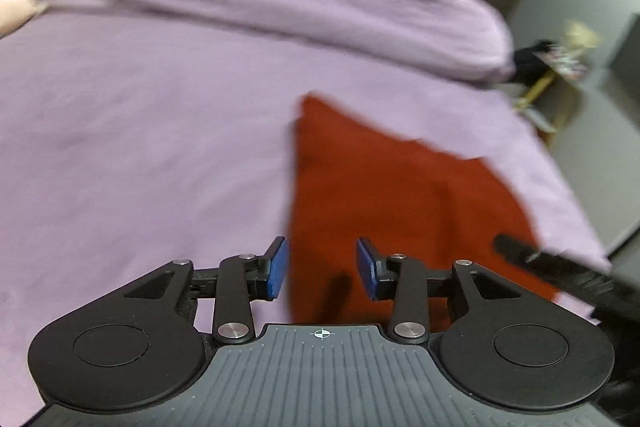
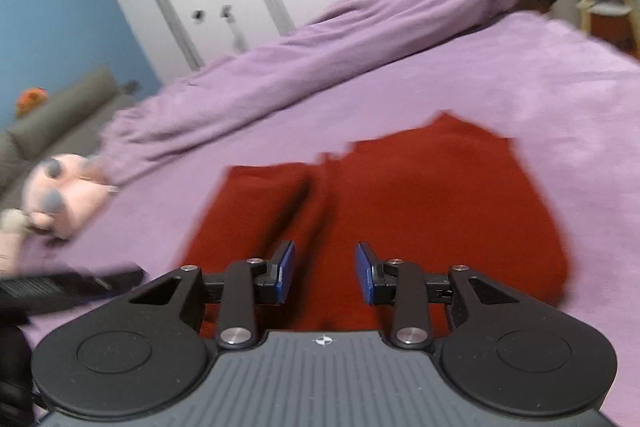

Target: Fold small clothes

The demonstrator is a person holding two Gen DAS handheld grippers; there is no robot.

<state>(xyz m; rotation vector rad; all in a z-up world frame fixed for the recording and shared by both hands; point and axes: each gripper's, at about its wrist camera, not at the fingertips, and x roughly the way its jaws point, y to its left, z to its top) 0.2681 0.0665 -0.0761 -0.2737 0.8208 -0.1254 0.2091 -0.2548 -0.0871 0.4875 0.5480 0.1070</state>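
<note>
A: Where did the red garment (image 2: 384, 211) lie?

B: Flat on the lilac bed (image 2: 540, 99), directly ahead of the right gripper (image 2: 325, 277) and beneath it. From the left gripper (image 1: 322, 269) it (image 1: 400, 203) sat ahead and off to the right, that gripper's left finger hanging over bare sheet.

A: And the jaws?

B: Both stood parted with nothing between the blue pads, each clear of the cloth.

A: Which was better placed?

B: The right one, I judged. The garment's long axis seemed to run left to right in its view, with a fold or seam running away from the near edge.

A: Anything unclear?

B: Plenty (both views were smeared by motion). What kind of garment it was I couldn't tell, and its near hem was hidden behind the gripper bodies. A pink plush toy (image 2: 64, 187) lay far left, beside the bunched blanket (image 2: 320, 39).
</note>
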